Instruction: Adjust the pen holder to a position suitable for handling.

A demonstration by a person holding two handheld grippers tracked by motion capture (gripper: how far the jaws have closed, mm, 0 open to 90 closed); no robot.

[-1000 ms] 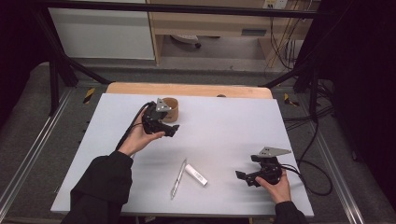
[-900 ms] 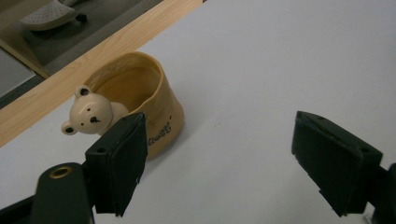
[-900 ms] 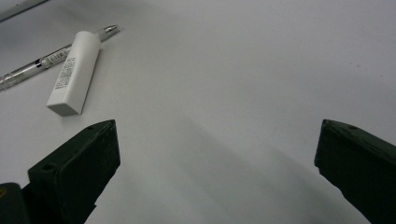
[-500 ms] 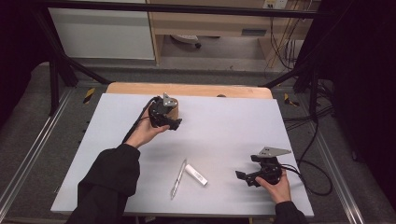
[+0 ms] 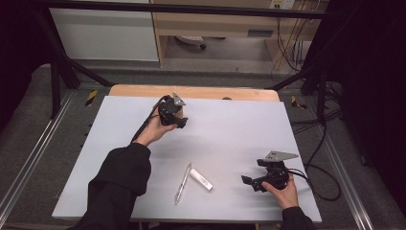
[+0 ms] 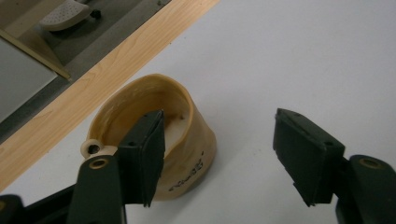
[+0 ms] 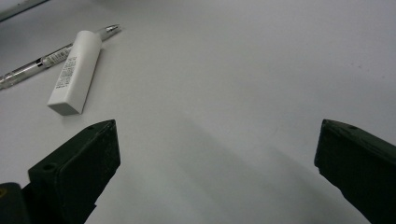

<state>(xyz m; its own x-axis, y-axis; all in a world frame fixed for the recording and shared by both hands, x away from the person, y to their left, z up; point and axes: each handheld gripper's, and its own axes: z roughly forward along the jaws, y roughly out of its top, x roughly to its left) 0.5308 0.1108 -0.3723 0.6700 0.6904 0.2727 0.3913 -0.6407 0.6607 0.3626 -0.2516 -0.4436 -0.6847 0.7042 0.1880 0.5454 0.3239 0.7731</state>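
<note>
A soft tan cup (image 6: 198, 147) with a small loop at its rim stands near the table's far edge. My left gripper (image 6: 219, 126) reaches over it, one jaw inside the cup against the near wall, the other outside and well apart from it. Its jaws have just been closing, with the cup wall between them but not pinched. In the high view that gripper (image 5: 178, 120) hides most of the cup (image 5: 180, 113). My right gripper (image 5: 248, 182) rests at the front right, its jaws (image 7: 217, 135) wide open with nothing between them.
A clear pen (image 5: 182, 184) and a white tube (image 5: 201, 179) lie side by side at the table's front middle, to the left of my right gripper. The light table top (image 5: 239, 129) ends in a wooden strip (image 5: 206, 92) at the back.
My left hand has carried its gripper toward the far edge and down over the tan cup, and its jaws have narrowed. The right hand has stayed still.
</note>
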